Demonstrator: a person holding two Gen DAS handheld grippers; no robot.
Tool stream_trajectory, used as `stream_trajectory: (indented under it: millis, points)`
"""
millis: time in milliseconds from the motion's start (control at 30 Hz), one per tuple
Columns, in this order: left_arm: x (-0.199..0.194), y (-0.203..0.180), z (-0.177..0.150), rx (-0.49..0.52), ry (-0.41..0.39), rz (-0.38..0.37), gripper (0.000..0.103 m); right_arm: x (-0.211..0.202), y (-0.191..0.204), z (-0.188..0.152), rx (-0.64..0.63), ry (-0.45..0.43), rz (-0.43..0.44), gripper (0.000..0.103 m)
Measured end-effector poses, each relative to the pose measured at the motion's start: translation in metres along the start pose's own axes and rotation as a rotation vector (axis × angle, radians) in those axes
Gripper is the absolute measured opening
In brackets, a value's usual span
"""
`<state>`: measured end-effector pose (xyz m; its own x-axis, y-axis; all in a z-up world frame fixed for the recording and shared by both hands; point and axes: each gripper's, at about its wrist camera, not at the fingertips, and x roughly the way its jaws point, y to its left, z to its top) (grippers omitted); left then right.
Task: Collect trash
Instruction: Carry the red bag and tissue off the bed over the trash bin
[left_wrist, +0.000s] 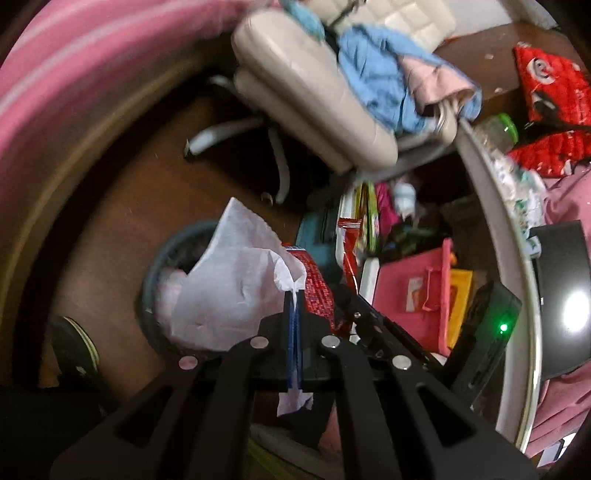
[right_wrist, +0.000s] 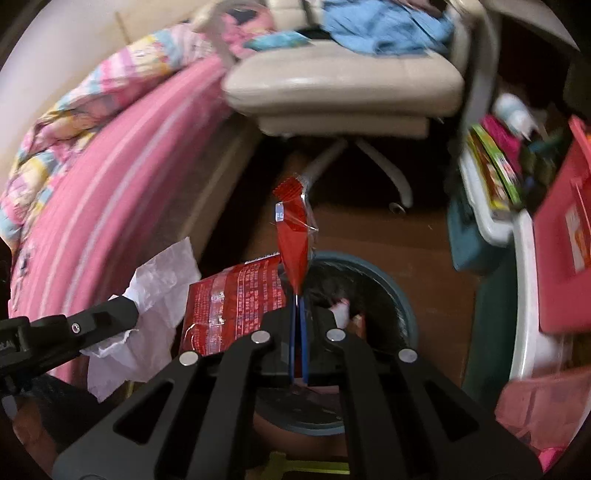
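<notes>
My left gripper (left_wrist: 294, 293) is shut on a crumpled white tissue (left_wrist: 229, 280) and holds it over the round teal trash bin (left_wrist: 170, 251) on the floor. My right gripper (right_wrist: 298, 297) is shut on a red plastic snack wrapper (right_wrist: 291, 240) that stands up from the jaws, right above the same bin (right_wrist: 402, 295). A larger flat red packet (right_wrist: 232, 306) hangs at the left of the right gripper; it also shows in the left wrist view (left_wrist: 317, 288). The left gripper and its tissue (right_wrist: 155, 284) appear at lower left in the right wrist view.
A beige office chair (left_wrist: 314, 99) with blue clothes (left_wrist: 376, 74) stands beyond the bin. A pink striped bed (right_wrist: 103, 184) runs along the left. A white table edge (left_wrist: 498, 206), pink boxes (left_wrist: 413, 295) and cluttered storage (right_wrist: 491, 173) crowd the right.
</notes>
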<state>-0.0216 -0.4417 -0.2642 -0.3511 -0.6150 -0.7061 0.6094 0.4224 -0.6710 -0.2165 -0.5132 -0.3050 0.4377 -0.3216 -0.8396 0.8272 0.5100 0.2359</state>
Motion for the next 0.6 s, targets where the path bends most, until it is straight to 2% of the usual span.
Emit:
stream_trajectory:
  millis: [200,600]
  points:
    - [0.067,0.015,-0.003,0.008,0.125,0.073,0.0,0.031,-0.032,-0.018,0.042,0.068,-0.059,0.003]
    - [0.138,0.068,-0.009,-0.015,0.306,0.207,0.001,0.081,-0.055,-0.039,0.056,0.174,-0.107,0.003]
